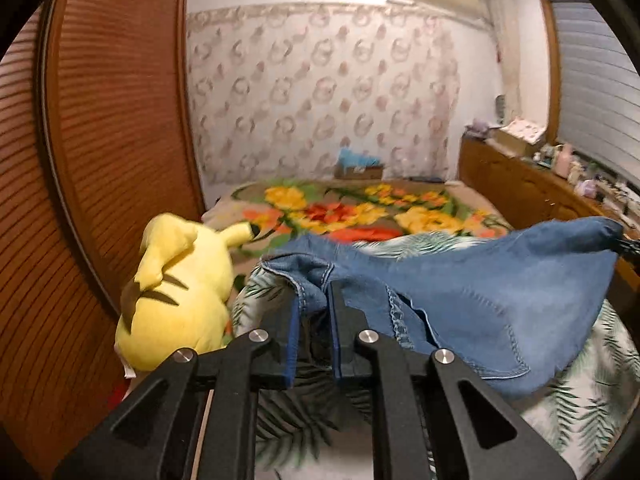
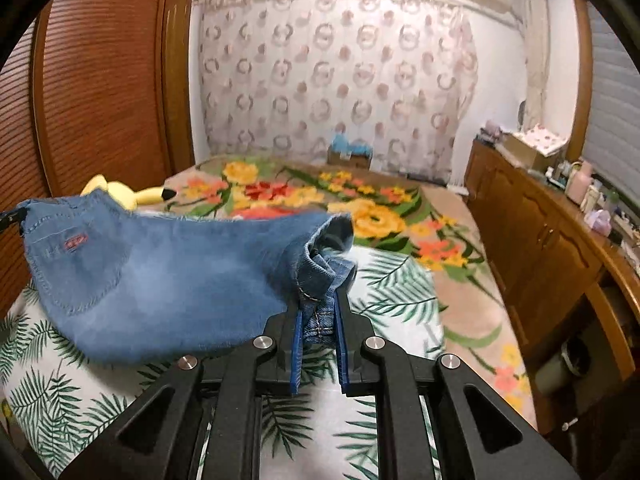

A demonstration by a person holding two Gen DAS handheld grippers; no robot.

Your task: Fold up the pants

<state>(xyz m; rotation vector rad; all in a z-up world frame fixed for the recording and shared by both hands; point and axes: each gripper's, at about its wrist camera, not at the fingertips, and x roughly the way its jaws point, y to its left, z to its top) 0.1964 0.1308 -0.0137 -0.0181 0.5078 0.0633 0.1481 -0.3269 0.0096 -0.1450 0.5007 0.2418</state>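
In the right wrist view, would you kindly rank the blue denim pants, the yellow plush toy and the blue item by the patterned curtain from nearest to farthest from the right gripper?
1. Blue denim pants: clamped in the right gripper.
2. Yellow plush toy: far left, behind the pants.
3. Blue item: at the patterned curtain, far end.

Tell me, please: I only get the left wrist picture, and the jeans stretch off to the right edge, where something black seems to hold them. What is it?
Observer: That is the right gripper. Its fingers are shut on a bunched edge of the jeans.
Operator: Is there any marking on the jeans that I can't see from here?
Observer: Yes. The right wrist view shows a small red label sewn near the top of a stitched pocket.
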